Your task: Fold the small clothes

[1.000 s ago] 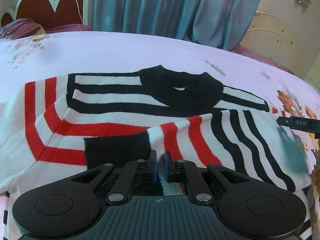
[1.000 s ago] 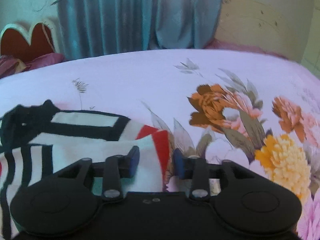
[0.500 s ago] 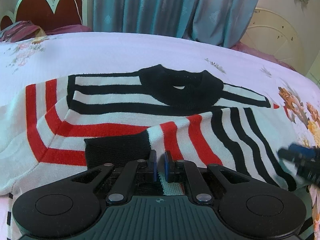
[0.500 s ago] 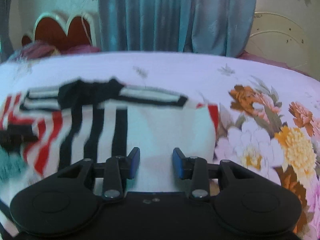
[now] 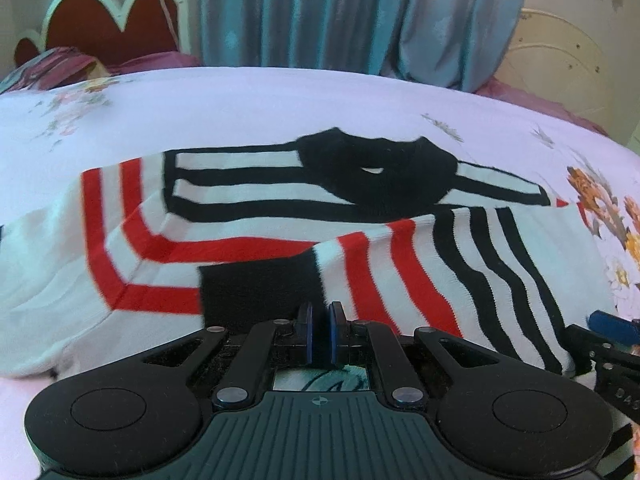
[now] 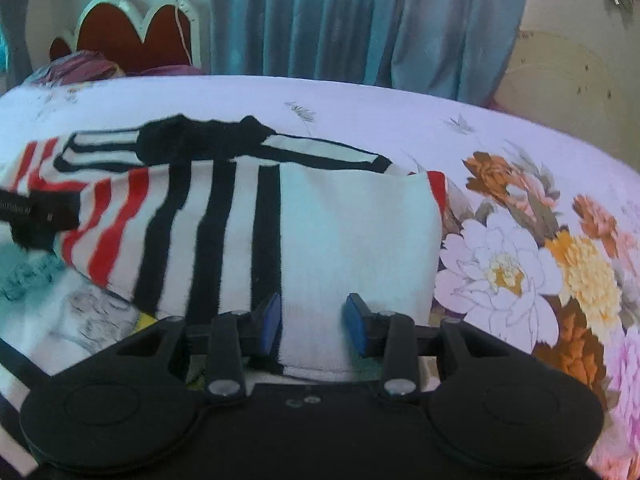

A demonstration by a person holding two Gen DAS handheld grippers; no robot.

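A white sweater with red and black stripes lies flat on the bed, its black collar at the far side. One sleeve is folded across the body, ending in a black cuff. My left gripper is shut, its tips at the cuff's near right corner; whether cloth is pinched is hidden. My right gripper stands open over the sweater's plain white right part near its lower edge, with cloth lying between the pads but not pressed. It shows at the right edge of the left wrist view as a blue pad.
The bedsheet is pale with large printed flowers on the right. A red scalloped headboard and purple bedding are at the far left. Blue curtains hang behind the bed.
My right gripper swung from the flowered sheet beside the sweater's shoulder down along its right side onto the white cloth. The left gripper and the sleeve stayed put.
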